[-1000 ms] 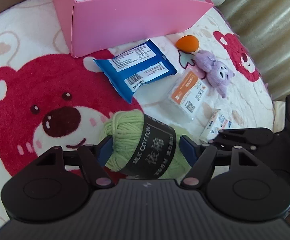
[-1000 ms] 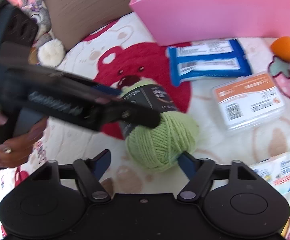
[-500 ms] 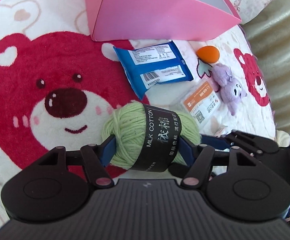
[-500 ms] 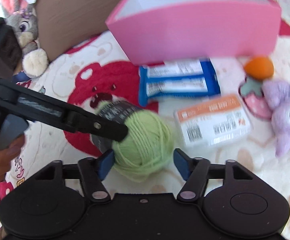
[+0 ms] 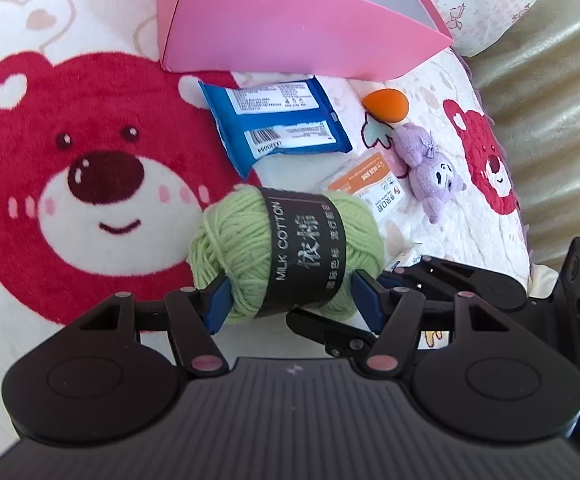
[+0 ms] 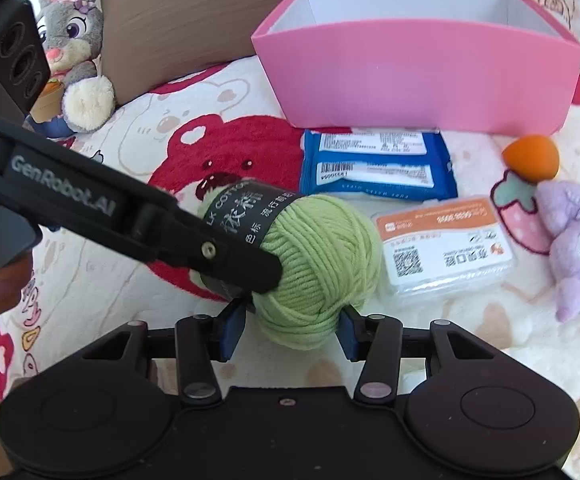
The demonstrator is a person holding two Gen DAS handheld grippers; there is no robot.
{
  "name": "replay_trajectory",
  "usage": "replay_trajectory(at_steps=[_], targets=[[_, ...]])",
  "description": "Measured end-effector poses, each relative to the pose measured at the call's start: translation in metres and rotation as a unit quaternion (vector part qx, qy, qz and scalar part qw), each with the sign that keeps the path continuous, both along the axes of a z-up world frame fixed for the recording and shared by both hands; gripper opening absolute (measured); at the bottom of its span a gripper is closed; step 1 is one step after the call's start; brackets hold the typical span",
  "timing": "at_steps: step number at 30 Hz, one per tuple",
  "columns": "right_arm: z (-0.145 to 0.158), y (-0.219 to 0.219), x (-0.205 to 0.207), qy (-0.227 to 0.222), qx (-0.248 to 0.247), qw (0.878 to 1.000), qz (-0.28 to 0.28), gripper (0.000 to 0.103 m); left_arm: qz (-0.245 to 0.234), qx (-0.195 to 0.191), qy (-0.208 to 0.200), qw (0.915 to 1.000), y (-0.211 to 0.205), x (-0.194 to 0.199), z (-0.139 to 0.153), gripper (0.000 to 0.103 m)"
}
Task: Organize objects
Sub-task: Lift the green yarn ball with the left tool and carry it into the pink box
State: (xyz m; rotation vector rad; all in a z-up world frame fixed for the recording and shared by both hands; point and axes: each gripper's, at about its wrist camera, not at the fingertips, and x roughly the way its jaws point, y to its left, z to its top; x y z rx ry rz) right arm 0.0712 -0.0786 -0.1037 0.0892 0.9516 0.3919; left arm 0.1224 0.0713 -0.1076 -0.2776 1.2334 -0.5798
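A fluffy white blanket printed with red bear faces [image 5: 70,184] is covering the surface, with a brown cushion [image 6: 178,20] and a grey rabbit plush toy [image 6: 72,52] sitting at about eleven o'clock in the right wrist view.

A ball of light green yarn wrapped in a black paper band [image 5: 286,248] is lying at the centre of both views. The left gripper [image 5: 290,300] is straddling it: its blue pads are pressing the yarn at nine and three o'clock, the jaws having just been closing on the ball. The right gripper [image 6: 290,334] is also closing on the same ball, its blue pads sitting against the lower sides of the green end, and the yarn is filling the gap between them. In the right wrist view the left gripper's black finger is crossing in from nine o'clock and lying over the band.

An open pink cardboard box with a white inside [image 6: 421,80] is standing at twelve o'clock from the yarn. A blue plastic wipes packet [image 6: 377,168] is lying just in front of the box. A clear plastic case with an orange-and-white label [image 6: 445,248] is resting at three o'clock from the ball, near it. Farther at two o'clock an orange egg-shaped sponge [image 6: 531,156] is sitting just beside a small purple plush toy [image 6: 577,240].
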Motion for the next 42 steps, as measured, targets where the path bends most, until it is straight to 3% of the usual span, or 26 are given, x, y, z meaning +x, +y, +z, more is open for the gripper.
replay_trajectory(at_steps=[13,20,30,36,42], targets=[[0.041,-0.01,-0.017,-0.072,-0.029,0.997,0.015,0.063,-0.026,-0.016,-0.048,0.9984,-0.01,-0.015,0.039,0.062],[0.059,-0.01,-0.025,-0.104,-0.047,0.993,0.02,0.066,-0.051,0.039,-0.09,0.9939,-0.031,-0.031,0.063,0.061],[0.079,-0.011,-0.033,-0.141,-0.052,0.989,0.017,0.068,-0.06,0.04,-0.118,0.9904,-0.035,-0.034,0.095,0.061],[0.091,-0.021,-0.029,-0.148,-0.015,0.989,0.01,0.068,-0.078,0.039,-0.128,0.988,-0.035,-0.027,0.124,0.061],[0.105,-0.018,-0.024,-0.168,-0.028,0.985,0.008,0.068,-0.082,0.052,-0.154,0.9833,-0.046,-0.023,0.145,0.061]])
